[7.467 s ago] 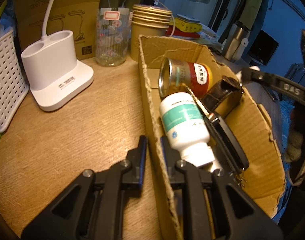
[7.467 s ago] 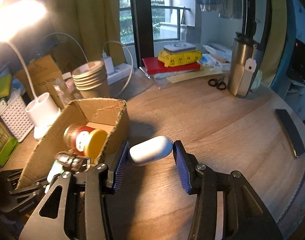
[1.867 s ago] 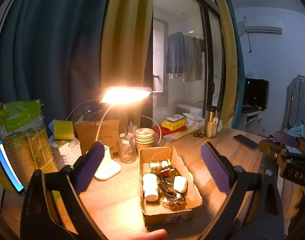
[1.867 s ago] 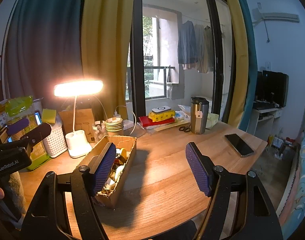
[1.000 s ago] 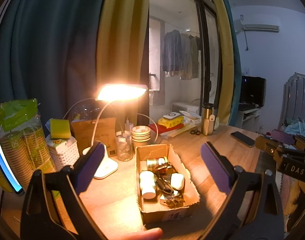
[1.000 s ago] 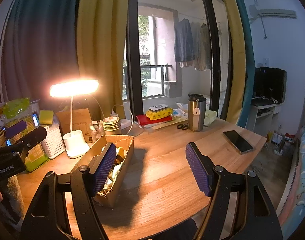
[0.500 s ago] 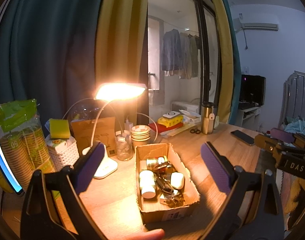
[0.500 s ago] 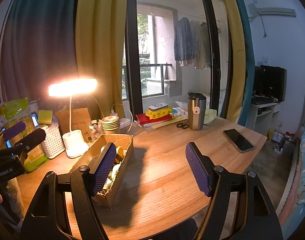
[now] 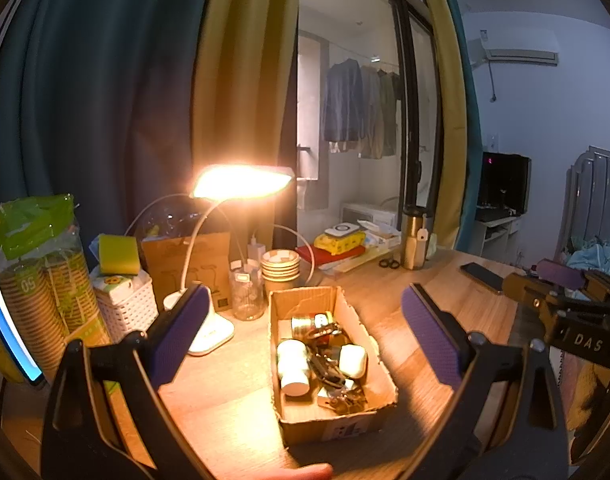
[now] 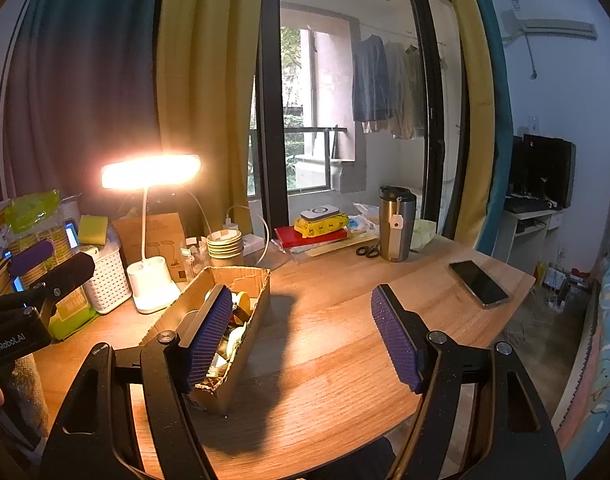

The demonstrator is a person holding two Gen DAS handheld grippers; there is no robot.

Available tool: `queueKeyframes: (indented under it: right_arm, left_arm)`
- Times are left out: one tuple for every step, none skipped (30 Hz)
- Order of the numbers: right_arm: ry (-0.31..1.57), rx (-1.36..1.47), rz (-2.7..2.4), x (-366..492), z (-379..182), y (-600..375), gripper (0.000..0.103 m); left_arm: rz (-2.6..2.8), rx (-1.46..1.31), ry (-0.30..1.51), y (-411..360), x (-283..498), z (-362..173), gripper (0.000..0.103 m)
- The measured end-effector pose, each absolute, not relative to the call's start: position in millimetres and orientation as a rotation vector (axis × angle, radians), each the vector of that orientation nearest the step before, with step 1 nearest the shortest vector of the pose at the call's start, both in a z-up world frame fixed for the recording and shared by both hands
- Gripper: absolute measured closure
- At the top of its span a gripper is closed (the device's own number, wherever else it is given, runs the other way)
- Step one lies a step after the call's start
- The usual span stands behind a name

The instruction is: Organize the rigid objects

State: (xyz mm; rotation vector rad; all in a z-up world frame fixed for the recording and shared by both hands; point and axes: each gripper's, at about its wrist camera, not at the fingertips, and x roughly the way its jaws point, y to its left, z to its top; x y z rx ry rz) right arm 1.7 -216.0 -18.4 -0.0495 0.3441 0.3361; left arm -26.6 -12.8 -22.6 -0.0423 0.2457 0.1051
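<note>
Between the jaws of the left gripper (image 9: pixel 301 336), which stand wide apart on nothing: the cardboard box (image 9: pixel 379 402), at 12 o'clock of the gripper and well apart from it, on the wooden desk (image 9: pixel 229 392). Right gripper (image 10: pixel 301 336): jaws likewise spread, nothing between the pads; box at its 10 o'clock, partly behind the left pad. Box contents, listed from the left wrist view: white bottle (image 9: pixel 292 366) lying on its side; tin can (image 9: pixel 307 323) toward the far wall; white oval case (image 9: pixel 352 361); dark strap-like items and small metal pieces (image 9: pixel 341 398), too tangled to name. Progress, as a judgement: loose rigid items appear gathered in the box; both grippers hang back unladen, so the task reads as finished or nearly so. Remaining on the desk: phone (image 10: pixel 477 282) at 2 o'clock of the right gripper, tumbler (image 10: pixel 396 224), scissors (image 10: pixel 367 251); whether these belong to the task cannot be told. View differences: the left wrist view looks down into the box and shows its contents plainly; the right wrist view shows the box edge-on, contents mostly hidden, but gives the bare desk and phone clearly. Desk lamp (image 9: pixel 241 180) at 11 o'clock, lit.
</note>
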Motion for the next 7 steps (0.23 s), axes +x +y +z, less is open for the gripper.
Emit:
queueKeyframes:
  right_arm:
    - [0.345,-0.051,0.337,1.9,-18.4,-215.8,0.028]
    - [0.346,-0.055,0.338,2.8,-18.7,-215.4,0.028]
    - [0.348,-0.061,0.339,3.5,-18.8,-215.5,0.028]
    - [0.348,-0.069,0.338,4.6,-19.1,-215.3,0.028]
    - [0.351,-0.078,0.337,6.7,-19.3,-215.1,0.028]
    - [0.353,-0.087,0.337,9.4,-20.0,-214.9,0.028]
    - [0.355,-0.097,0.333,13.5,-20.9,-215.8,0.028]
  left_arm:
    - [0.104,-0.043,0.247,-12.4,-25.9,-23.3,0.005]
    - [0.103,-0.042,0.248,-13.1,-26.2,-23.5,0.005]
    - [0.103,-0.043,0.251,-13.0,-25.4,-24.6,0.005]
    - [0.102,-0.044,0.253,-13.1,-25.2,-25.6,0.005]
    - [0.099,-0.047,0.259,-13.5,-24.4,-27.5,0.005]
    - [0.1,-0.046,0.265,-13.7,-22.8,-29.4,0.005]
    - [0.104,-0.046,0.271,-13.3,-20.4,-31.8,0.005]
